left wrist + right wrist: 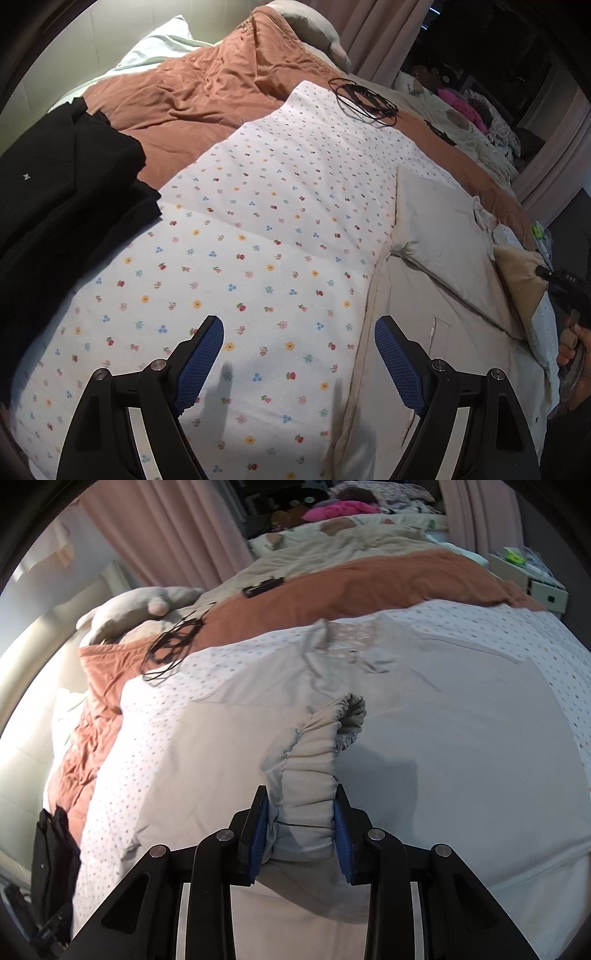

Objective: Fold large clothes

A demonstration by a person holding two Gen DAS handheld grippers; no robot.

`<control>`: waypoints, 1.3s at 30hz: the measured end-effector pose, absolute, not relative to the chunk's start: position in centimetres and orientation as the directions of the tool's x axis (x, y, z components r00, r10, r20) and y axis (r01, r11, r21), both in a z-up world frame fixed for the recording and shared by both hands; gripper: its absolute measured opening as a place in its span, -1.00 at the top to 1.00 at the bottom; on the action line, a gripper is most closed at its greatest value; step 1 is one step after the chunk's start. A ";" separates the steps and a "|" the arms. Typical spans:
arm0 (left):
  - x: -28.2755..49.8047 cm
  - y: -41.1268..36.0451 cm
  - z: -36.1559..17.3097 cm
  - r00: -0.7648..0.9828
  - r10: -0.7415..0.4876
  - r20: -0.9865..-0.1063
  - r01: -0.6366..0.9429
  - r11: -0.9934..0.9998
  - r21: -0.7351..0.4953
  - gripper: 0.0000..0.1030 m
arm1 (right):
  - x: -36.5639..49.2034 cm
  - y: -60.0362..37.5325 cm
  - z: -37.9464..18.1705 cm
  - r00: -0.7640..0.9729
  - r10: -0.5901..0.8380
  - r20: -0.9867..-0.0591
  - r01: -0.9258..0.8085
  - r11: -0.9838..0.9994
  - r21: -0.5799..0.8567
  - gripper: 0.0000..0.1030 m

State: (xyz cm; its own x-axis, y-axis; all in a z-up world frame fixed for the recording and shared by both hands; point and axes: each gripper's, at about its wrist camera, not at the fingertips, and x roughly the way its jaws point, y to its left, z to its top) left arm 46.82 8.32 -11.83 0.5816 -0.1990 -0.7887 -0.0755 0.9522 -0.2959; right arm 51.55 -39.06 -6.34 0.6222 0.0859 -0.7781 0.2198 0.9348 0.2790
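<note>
A large beige jacket (pixel 424 746) lies spread on a white floral quilt (pixel 236 266) on the bed. In the left wrist view the jacket (pixel 443 258) lies at the right. My right gripper (pixel 301 830) is shut on the jacket's gathered elastic cuff (pixel 314 775) and holds the sleeve up over the jacket's body. My left gripper (pixel 299 365) is open and empty, just above the quilt beside the jacket's left edge. The right gripper's body and the hand holding it (pixel 569 306) show at the right edge of the left wrist view.
A folded black garment (pixel 66 192) lies on the quilt's left side. A rust-brown blanket (pixel 207 92) covers the bed beyond. A coiled black cable (pixel 365 99) lies at the quilt's far end. Pillows, curtains and a second cluttered bed (pixel 351 520) stand behind.
</note>
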 end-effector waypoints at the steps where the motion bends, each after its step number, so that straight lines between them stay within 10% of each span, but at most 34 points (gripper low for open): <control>1: 46.6 8.7 -11.6 0.585 -0.192 -0.788 -0.077 0.954 -0.290 -0.65 | 52.0 -38.2 -6.5 0.620 0.090 -0.779 0.210 0.938 0.276 0.35; 8: 45.2 11.8 -11.5 0.594 -0.164 -0.788 -0.127 0.947 -0.294 -0.65 | 53.3 -33.3 -7.1 0.598 0.321 -0.735 0.054 0.898 0.436 -0.04; 39: 44.1 2.3 -13.7 0.553 -0.272 -0.787 0.012 0.948 -0.319 -0.56 | 32.0 -56.3 -8.1 0.582 -0.031 -0.813 0.415 0.870 0.264 -0.09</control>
State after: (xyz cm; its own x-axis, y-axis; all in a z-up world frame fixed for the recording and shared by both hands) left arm 44.11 2.26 -13.74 0.5529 -0.2724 -0.7875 0.0123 0.9476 -0.3191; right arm 32.03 -56.27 -8.13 0.5817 -0.0305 -0.8128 0.4151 0.8705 0.2644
